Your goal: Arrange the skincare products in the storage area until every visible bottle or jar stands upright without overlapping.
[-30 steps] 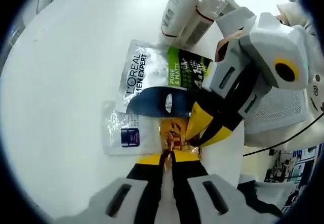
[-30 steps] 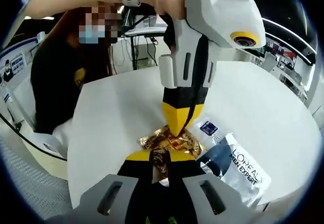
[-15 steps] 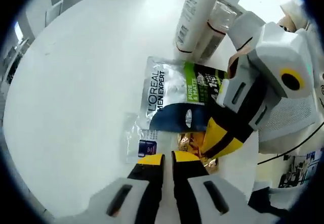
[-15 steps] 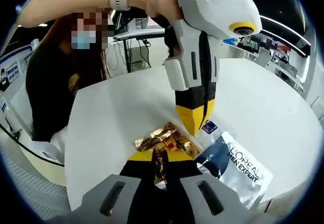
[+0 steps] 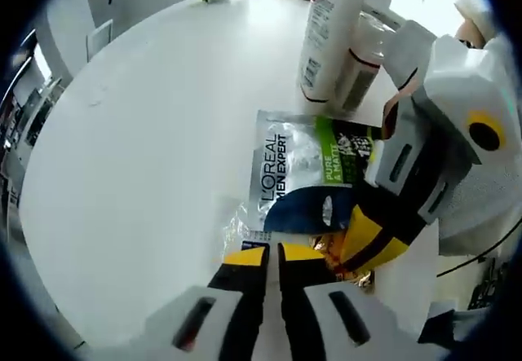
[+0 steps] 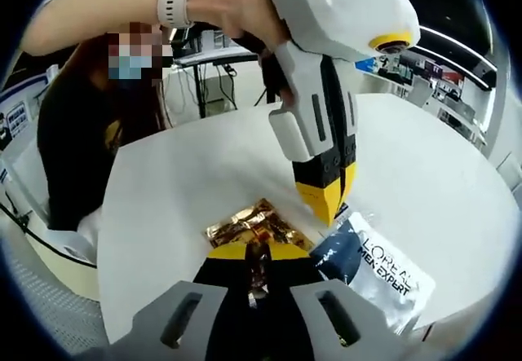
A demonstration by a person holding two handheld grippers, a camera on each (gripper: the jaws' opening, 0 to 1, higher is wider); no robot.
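Landmark: L'Oreal Men Expert sachet (image 5: 303,180), flat on white round table (image 5: 147,133). Gold foil sachet (image 6: 253,229) just beside it, pinched in clenched right gripper (image 6: 258,257). Left gripper (image 5: 265,257) jaws together above sachet's edge, grasping nothing visible. White bottles (image 5: 330,39) upright beyond sachet.

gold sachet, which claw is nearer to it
Right. The right claw is shut on the gold sachet, pinching its near edge. The left claw is shut and apart from the sachet, its tips over the small clear sachet beside it.
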